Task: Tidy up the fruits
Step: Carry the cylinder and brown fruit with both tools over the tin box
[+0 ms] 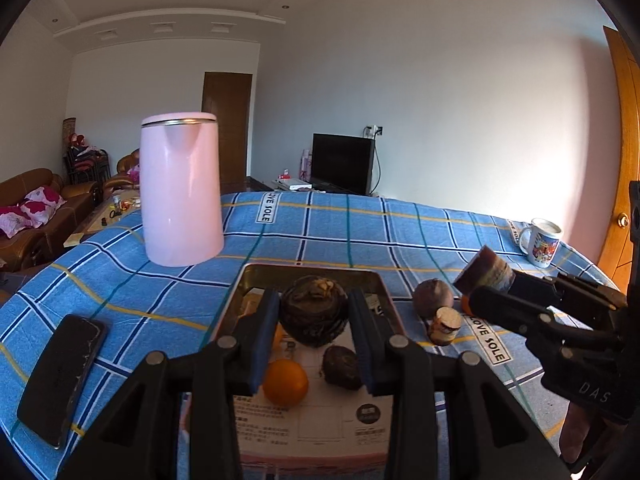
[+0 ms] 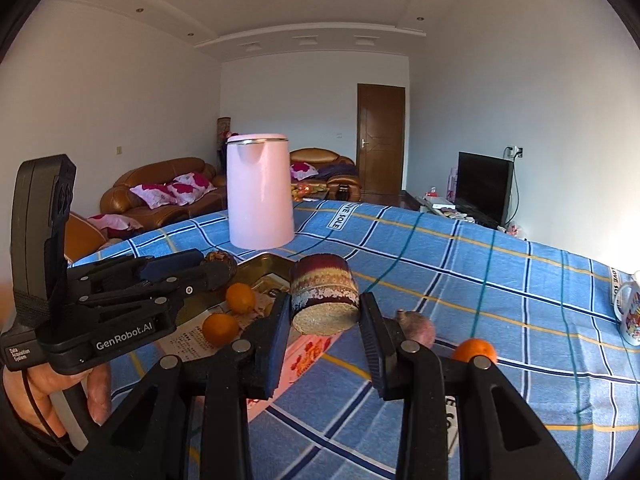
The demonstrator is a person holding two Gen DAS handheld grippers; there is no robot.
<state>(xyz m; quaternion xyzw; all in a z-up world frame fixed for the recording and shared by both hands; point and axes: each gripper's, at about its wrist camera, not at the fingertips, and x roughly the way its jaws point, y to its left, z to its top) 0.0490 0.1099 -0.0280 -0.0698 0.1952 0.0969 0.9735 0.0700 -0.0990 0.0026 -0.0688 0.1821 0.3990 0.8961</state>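
My left gripper [image 1: 314, 316] is shut on a dark brown scaly fruit [image 1: 314, 312] and holds it above the metal tray [image 1: 256, 280]. In the tray lie an orange [image 1: 285, 382] and a small dark fruit [image 1: 342, 367]. My right gripper [image 2: 325, 312] is shut on a cut piece of purple sugarcane [image 2: 324, 300], held above the cloth just right of the tray [image 2: 264, 264]; it shows in the left wrist view [image 1: 486, 272] too. On the cloth lie a purple round fruit [image 1: 433, 298], a short cane stub [image 1: 445, 325] and an orange [image 2: 474, 350].
A pink kettle [image 1: 182, 192] stands behind the tray on the blue checked tablecloth [image 1: 360, 232]. A black phone [image 1: 62, 376] lies at the left edge. A printed mug [image 1: 540, 242] stands at the far right. Two oranges [image 2: 230, 314] lie in the tray in the right wrist view.
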